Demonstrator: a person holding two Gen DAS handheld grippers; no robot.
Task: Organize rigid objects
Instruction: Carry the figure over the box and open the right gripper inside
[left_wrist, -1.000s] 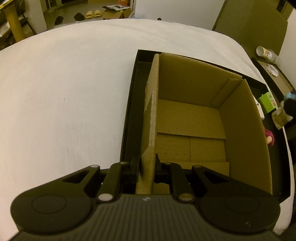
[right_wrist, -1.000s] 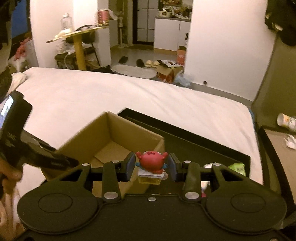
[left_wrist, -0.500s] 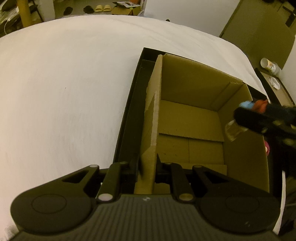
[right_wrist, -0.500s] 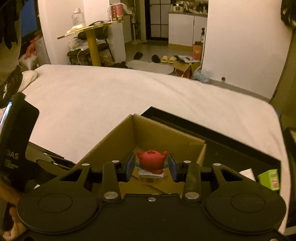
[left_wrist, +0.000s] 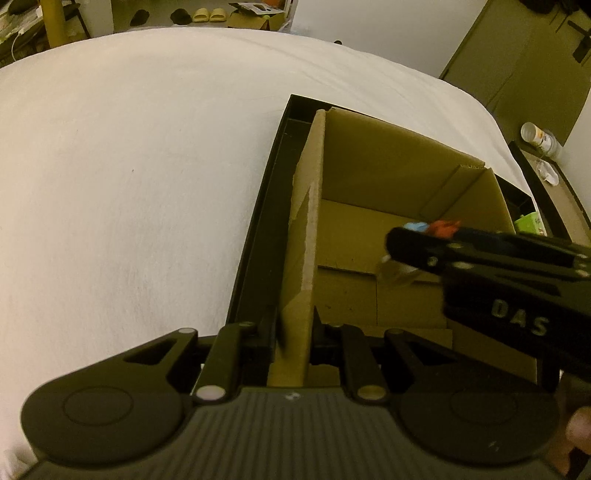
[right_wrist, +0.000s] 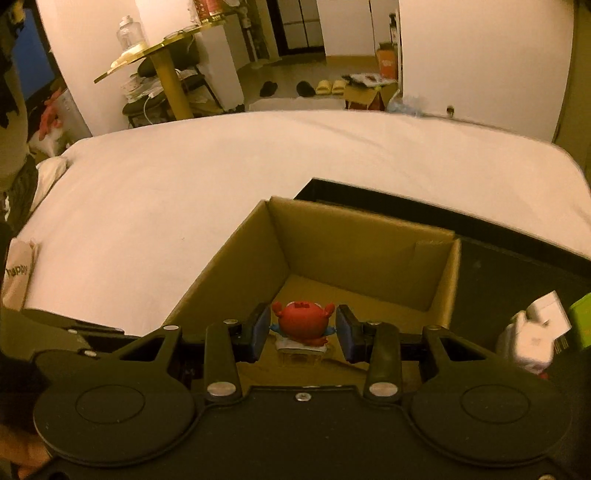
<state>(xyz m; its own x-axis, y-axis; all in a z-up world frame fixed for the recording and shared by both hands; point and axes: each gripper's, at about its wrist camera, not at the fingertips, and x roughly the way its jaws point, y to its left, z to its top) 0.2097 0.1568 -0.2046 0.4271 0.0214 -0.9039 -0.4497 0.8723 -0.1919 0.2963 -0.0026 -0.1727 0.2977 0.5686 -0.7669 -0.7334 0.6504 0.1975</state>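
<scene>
An open cardboard box (left_wrist: 399, 192) (right_wrist: 362, 240) stands in a shallow black tray (left_wrist: 258, 221) (right_wrist: 509, 266) on a white bed. My left gripper (left_wrist: 295, 325) is shut on the box's near left wall, one finger outside and one inside. My right gripper (right_wrist: 301, 332) is shut on a small red crab figure (right_wrist: 303, 323) on a clear base. It hangs over the inside of the box. In the left wrist view the right gripper (left_wrist: 417, 243) reaches in from the right above the box floor, with the red figure (left_wrist: 441, 227) showing at its tip.
A white carton (right_wrist: 535, 336) and a green box (right_wrist: 581, 319) lie in the tray right of the cardboard box; the green box (left_wrist: 530, 223) also shows in the left wrist view. The white bed (left_wrist: 129, 184) spreads left. A gold side table (right_wrist: 166, 62) and slippers stand beyond.
My right gripper has moved forward and down with the red figure, from beside the box to over its inside. The left gripper has kept its hold on the box wall.
</scene>
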